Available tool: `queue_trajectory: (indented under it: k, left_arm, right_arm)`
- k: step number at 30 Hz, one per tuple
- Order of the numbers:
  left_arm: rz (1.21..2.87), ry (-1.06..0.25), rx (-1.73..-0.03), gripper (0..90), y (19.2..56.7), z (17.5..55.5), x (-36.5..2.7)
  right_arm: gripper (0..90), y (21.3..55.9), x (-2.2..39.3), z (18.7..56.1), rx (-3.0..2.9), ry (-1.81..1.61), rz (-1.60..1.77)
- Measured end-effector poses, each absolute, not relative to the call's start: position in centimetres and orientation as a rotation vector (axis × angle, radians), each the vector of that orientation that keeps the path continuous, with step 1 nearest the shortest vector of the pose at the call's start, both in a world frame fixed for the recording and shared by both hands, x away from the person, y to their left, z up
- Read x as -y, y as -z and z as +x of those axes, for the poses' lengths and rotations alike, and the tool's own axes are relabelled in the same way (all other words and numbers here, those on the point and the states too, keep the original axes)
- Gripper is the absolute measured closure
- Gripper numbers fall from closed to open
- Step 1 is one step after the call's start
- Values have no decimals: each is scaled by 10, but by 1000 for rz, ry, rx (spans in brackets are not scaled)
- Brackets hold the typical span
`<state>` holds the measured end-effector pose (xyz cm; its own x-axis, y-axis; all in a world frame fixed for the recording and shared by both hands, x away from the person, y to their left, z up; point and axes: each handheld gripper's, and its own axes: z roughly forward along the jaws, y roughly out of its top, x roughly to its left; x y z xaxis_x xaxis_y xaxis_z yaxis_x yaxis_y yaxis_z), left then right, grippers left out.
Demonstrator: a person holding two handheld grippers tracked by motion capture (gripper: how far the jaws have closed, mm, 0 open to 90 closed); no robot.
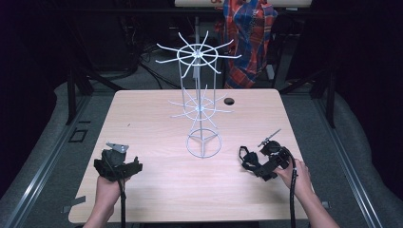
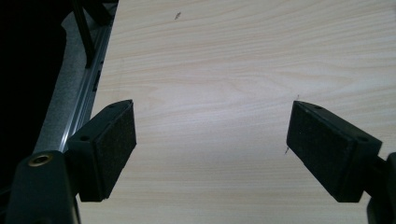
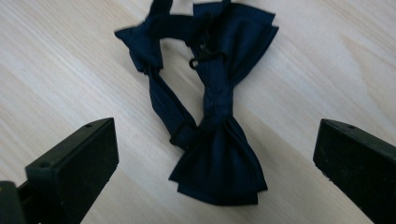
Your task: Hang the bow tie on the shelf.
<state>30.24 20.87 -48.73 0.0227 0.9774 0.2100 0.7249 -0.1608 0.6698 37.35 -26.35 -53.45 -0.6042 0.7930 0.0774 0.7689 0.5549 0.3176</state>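
My right gripper (image 3: 215,154) hangs with jaws spread wide over a dark navy fabric bow tie with its strap and clasp (image 3: 212,116), which lies flat on the pale wooden table (image 3: 70,56) between and just ahead of them. My left gripper (image 2: 210,144) is also wide, holding nothing. Closing on only the thin strap could let the bow slip free.

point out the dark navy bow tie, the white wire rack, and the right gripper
Dark navy fabric bow tie (image 3: 219,163): right gripper view, lower wing.
White wire hook rack (image 1: 203,144): high view, base ring.
Right gripper (image 3: 215,170): right gripper view, midway between open jaws.
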Motion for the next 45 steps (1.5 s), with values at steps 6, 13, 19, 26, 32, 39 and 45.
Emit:
queue_trajectory:
  k: [6,13,19,26,32,39,45]
  left_arm:
    - [1935,-918,-1731,163,488,303,-208]
    - [1940,-919,-1730,163,488,303,-208]
    - [1946,-917,-1726,162,488,302,-207]
    - [1946,-916,-1723,163,488,303,-207]
    - [1947,-913,-1723,162,488,303,-207]
    - [1947,-917,-1723,162,488,303,-206]
    - [1947,-914,-1721,162,488,303,-206]
  right_arm:
    - [0,532,260,377,-2718,-494,1344]
    - [38,535,256,378,-2704,-520,1358]
    - [226,537,253,377,-2697,-462,1351]
    - [448,542,250,377,-2725,-384,1337]
    - [605,545,248,376,-2709,-361,1340]
    - [718,544,249,374,-2685,-355,1314]
    - [729,541,250,373,-2660,-393,1322]
